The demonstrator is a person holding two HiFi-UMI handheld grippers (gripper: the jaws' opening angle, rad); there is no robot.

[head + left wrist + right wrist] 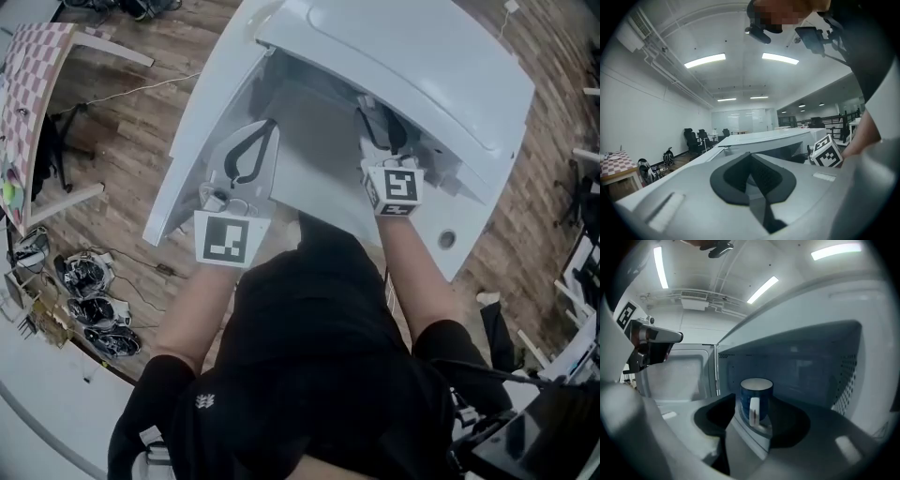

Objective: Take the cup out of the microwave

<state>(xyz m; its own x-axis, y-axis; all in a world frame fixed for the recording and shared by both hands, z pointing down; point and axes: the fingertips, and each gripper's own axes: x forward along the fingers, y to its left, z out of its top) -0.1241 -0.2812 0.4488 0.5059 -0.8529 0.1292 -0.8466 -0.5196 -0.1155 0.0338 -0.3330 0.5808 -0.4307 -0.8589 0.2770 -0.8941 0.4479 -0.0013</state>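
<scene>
Framing blue cup [756,397], right claw [757,420] half open, not touching

blue cup [756,401], white microwave [422,66], brown wood-grain floor [141,122]

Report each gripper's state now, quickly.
Left gripper: closed, holding nothing.
Right gripper: open, fingers apart; the cup stands ahead inside the microwave, not gripped.
</scene>
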